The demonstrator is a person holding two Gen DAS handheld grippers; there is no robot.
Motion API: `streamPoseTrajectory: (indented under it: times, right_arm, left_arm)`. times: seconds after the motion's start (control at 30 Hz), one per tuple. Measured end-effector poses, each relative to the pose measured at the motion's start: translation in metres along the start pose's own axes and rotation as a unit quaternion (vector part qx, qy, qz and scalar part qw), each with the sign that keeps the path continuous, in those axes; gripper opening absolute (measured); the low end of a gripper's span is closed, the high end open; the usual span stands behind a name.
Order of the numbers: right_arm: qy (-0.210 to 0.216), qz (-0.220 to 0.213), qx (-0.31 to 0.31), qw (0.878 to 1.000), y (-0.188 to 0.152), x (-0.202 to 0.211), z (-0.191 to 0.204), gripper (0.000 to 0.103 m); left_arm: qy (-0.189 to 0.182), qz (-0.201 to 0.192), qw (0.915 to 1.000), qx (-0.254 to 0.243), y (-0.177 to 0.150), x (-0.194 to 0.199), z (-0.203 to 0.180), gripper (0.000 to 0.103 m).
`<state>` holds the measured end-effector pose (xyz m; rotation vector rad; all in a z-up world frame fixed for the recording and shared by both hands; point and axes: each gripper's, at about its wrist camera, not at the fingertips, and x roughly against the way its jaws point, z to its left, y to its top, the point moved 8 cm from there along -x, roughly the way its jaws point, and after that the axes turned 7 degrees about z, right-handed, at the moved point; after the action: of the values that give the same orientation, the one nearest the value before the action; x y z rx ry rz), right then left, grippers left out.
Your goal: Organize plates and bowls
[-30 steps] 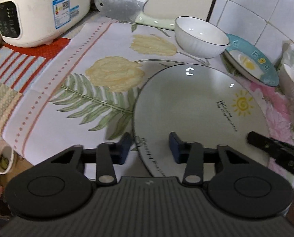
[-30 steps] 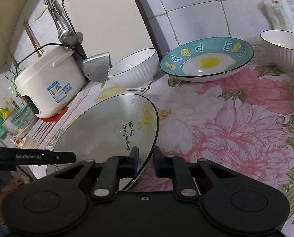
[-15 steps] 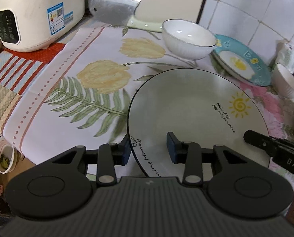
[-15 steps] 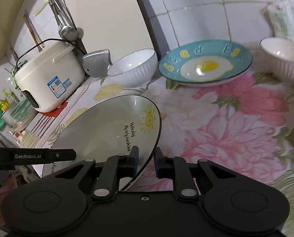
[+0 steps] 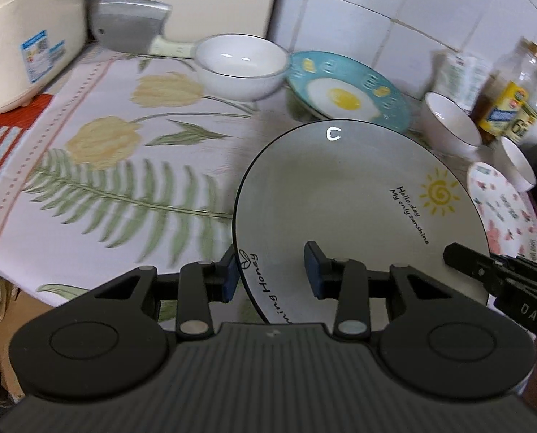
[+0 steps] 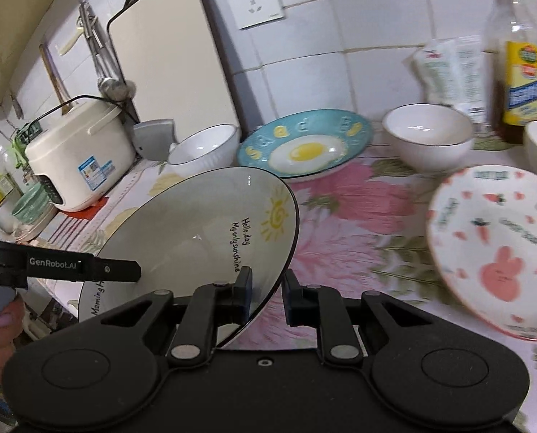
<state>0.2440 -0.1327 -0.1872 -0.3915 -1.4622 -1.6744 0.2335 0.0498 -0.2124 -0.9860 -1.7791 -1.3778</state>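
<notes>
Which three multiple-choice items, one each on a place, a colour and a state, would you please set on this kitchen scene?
1. Where does the fried-egg plate lie?
A. between two white bowls
B. on the rice cooker
C. under the rabbit plate

2. What colour is the sun drawing on the sun plate?
A. red
B. blue
C. yellow

3. How is the sun plate held?
A. not at all, flat on the cloth
B. at its rim by the left gripper and the right gripper
C. by a bare hand

Answers:
1 A, a white bowl stands on each side of it.
2 C, its spiral and rays are yellow.
3 B, the rim runs between each gripper's fingers.
</notes>
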Motion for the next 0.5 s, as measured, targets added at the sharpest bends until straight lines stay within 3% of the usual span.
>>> streamPoseTrajectory:
  times: [0.17,0.5]
  right_arm:
    - [-0.021,-0.005,0.006,1.0,-0.006,0.01,-0.024,0.022]
    - [-0.03,-0.001,0.027,0.999,-0.008,-0.01,-0.046,0.023]
  left_arm:
    - [-0.015,0.017,0.9997,-0.012,-0.001,-0.015,-0.022,0.036]
    - [-0.007,0.039,0.9989,-0.026,0.006,-0.044,-0.033,0.036]
